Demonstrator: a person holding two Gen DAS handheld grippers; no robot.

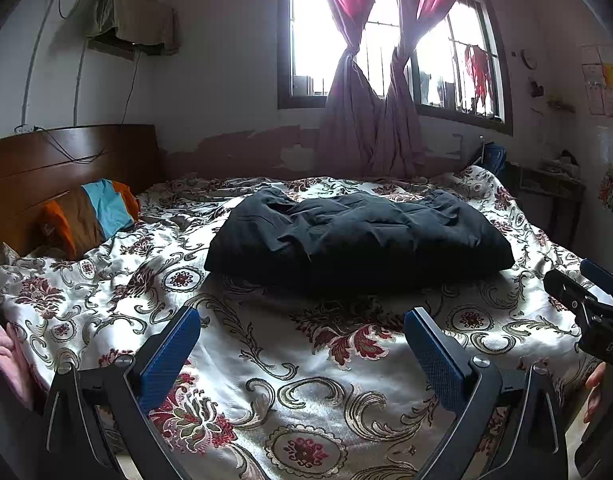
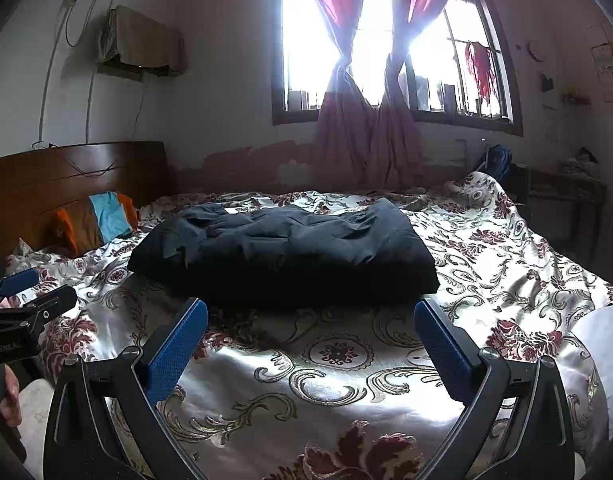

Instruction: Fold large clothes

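A dark padded jacket lies folded into a thick, puffy rectangle on a floral bedspread, straight ahead of both hand-held grippers and apart from them. The left gripper hovers low over the near part of the bed with its blue-padded fingers spread wide and nothing between them; the jacket sits just beyond the fingertips, slightly to the right of the gap. The right gripper is likewise spread wide and empty, its blue pads framing the jacket's near edge, which lies close ahead but not touching.

Each gripper shows in the other's camera: the right gripper's black body and blue finger enter the left wrist view at the right edge, with part of a hand below it, and the left gripper appears at the left edge of the right wrist view, gripped by a hand.

Farther ahead and to the left of both grippers, a pillow striped orange, brown and light blue leans against a wooden headboard. Beyond the jacket, pink curtains knotted at mid-height hang before a bright barred window. A cloth-draped unit is mounted high on the wall above the headboard.
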